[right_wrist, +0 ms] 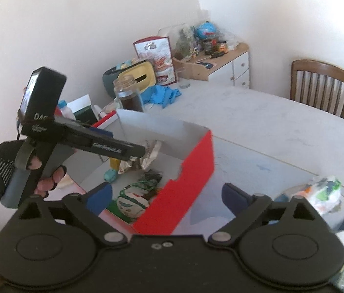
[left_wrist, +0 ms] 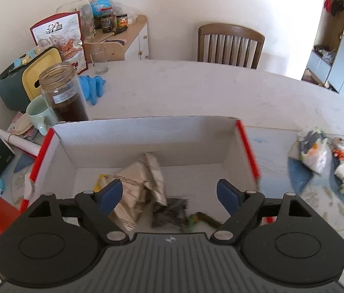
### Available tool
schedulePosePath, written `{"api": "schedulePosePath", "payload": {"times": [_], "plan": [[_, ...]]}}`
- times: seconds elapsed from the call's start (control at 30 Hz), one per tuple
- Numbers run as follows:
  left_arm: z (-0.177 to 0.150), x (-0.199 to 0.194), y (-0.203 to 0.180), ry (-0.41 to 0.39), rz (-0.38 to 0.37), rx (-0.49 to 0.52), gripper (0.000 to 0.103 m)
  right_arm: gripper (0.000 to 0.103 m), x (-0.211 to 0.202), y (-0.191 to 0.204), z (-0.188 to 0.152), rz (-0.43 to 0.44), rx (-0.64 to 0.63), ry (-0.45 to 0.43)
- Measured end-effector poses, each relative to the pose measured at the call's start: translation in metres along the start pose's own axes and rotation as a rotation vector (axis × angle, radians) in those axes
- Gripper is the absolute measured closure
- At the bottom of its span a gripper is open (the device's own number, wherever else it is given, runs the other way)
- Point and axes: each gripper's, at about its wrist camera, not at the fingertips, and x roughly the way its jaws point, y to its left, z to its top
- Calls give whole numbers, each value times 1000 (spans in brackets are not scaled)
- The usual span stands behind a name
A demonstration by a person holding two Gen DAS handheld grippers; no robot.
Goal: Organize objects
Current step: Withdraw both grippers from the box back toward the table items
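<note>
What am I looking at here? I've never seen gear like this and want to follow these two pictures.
No robot: a person holds a handheld gripper in each hand, each with a fisheye camera looking along its jaws. One picture is from the left gripper, the other from the right gripper, which also shows the left hand gripping its tool. Both sets of jaws stand open and hold nothing. On the table sits a red and white box holding crumpled foil packets and a small ball. Beside it are a jar, a mug and blue gloves.
</note>
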Motion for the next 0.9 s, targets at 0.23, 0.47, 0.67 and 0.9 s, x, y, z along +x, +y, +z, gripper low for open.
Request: {"api": "schedulePosePath", "payload": {"times": [0.23,0.47,0.67,0.9], "plan": [[-1,-20,-36,-45,-64,-12,7,4,-34,-36,-18,-54,55,-22],[2,-26,-76,-79,-149,-28,0,4,-62,-82,-47,-138,120,-8],[7,-17,-117,-87,-196,26,0,4,-83,-118,-72,-242,146,7],[13,6,-177,-54,-270,136,0,4,-94,-159,-96,-329,215,38]]}}
